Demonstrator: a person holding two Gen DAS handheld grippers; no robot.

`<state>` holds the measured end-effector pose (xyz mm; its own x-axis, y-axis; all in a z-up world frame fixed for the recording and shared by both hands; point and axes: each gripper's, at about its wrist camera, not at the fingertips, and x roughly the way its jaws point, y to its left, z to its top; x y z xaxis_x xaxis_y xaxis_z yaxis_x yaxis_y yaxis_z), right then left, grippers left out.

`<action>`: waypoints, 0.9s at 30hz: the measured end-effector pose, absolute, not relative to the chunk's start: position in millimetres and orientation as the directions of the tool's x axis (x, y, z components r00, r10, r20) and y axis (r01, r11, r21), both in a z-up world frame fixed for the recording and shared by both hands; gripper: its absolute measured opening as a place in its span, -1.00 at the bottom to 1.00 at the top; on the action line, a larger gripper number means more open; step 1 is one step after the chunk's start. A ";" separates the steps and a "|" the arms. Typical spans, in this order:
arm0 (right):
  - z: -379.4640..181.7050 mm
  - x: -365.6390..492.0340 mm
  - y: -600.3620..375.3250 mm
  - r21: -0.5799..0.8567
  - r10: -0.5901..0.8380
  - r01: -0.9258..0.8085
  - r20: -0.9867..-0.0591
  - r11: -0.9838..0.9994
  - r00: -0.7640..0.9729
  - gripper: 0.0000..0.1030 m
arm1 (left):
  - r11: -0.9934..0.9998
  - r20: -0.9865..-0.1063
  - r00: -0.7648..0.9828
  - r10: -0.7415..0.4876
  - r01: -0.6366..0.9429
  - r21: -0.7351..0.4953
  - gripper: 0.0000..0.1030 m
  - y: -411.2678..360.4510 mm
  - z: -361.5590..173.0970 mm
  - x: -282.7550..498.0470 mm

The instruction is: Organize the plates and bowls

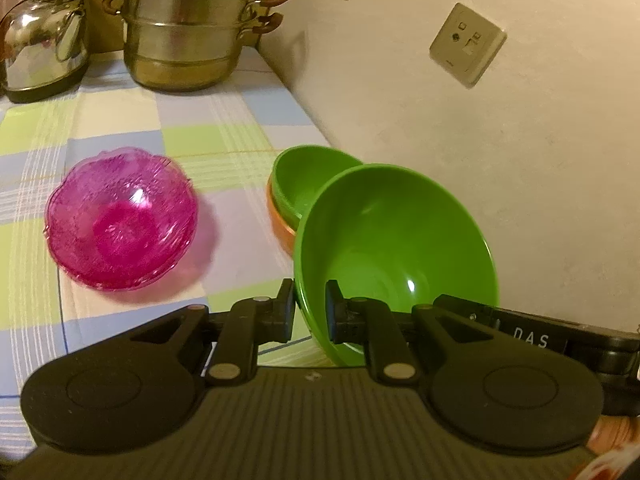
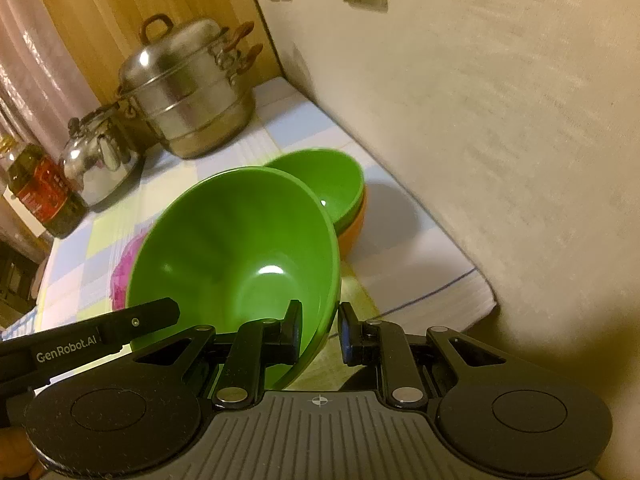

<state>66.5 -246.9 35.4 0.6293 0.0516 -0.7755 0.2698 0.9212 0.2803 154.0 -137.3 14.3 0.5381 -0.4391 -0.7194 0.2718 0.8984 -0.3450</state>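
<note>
Both grippers point steeply down at the table. The left gripper (image 1: pixel 310 312) pinches the near rim of a big green bowl (image 1: pixel 396 232), one finger inside, one outside; the right gripper (image 2: pixel 320 330) clamps the same rim from the other side. The bowl is glossy, empty and tilted above the checked cloth (image 1: pixel 120 120). Just behind it a smaller green bowl (image 1: pixel 308 180) nests in an orange bowl (image 1: pixel 280 224). Left, stacked pink bowls (image 1: pixel 120 220). Farther back stand a steamer (image 1: pixel 184 36) and kettle (image 1: pixel 44 48)
</note>
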 end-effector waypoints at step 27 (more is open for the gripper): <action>22.3 193.3 -284.3 0.179 0.000 0.229 -0.787 0.957 0.617 -0.64 | 0.917 -0.756 0.524 -0.392 0.291 -0.274 -0.74 -175.5 7.1 284.4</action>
<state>193.3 -284.3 22.3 0.6165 0.0000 -0.7873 0.2287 0.9569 0.1791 284.4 -175.5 7.1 0.5239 -0.3923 -0.7561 0.2911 0.9166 -0.2739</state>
